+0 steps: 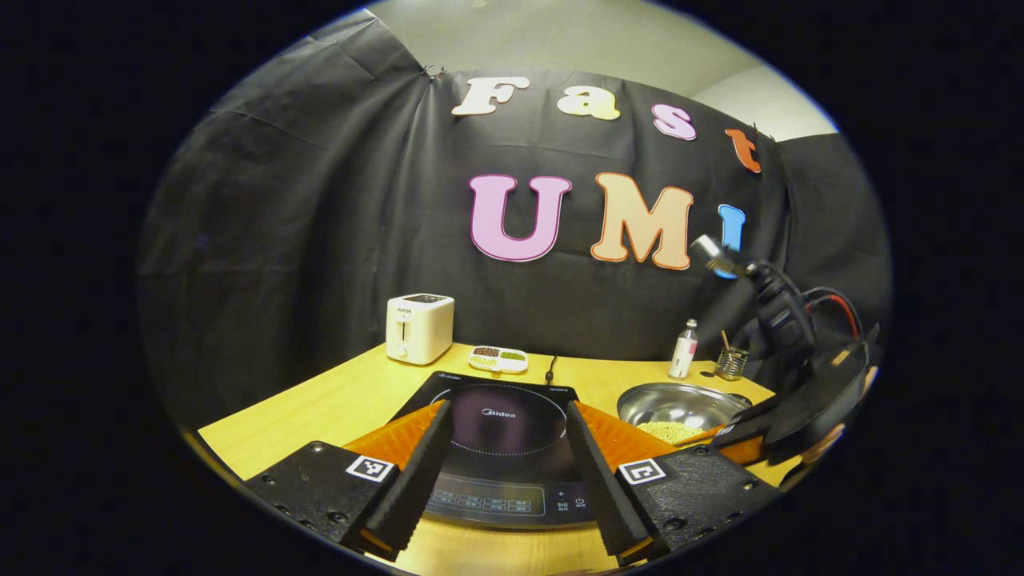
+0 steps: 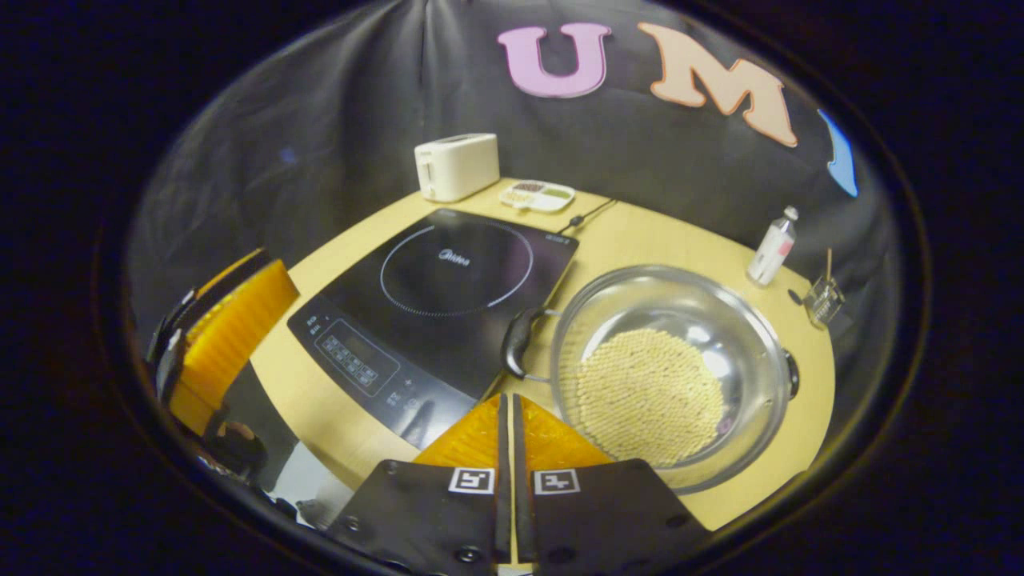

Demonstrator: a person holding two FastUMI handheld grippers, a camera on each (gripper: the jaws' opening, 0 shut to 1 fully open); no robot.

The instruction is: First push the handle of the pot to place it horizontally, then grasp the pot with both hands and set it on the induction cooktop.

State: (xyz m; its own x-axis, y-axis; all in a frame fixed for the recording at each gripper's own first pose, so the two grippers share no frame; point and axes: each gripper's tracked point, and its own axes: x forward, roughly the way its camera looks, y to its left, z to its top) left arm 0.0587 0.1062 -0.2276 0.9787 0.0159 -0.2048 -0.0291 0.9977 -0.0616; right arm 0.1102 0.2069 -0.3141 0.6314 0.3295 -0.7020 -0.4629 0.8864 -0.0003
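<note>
The toaster stands at the far left of the table, a smooth pale box with rounded corners; a small divided dish lies just beside it. Next comes the cooktop, a flat glossy black slab with a ring marked on its glass and a control strip along the near edge. The left gripper hovers over that near edge, its ribbed fingers spread wide with nothing between them.

Right of the cooktop sits the pot — a round, shiny steel bowl with a bed of small pale beads in it. Its dark curved handle on the left lies close to the cooktop's edge; a second one shows on the far right rim. The right gripper hangs above the table just in front of that left handle, fingers pressed together and empty.

The first step looks to be in hand: the handle push, not yet made. The closed tips would need to meet the handle squarely and nudge without sliding the pot. At the far right stand a bottle and a small glass holder.
</note>
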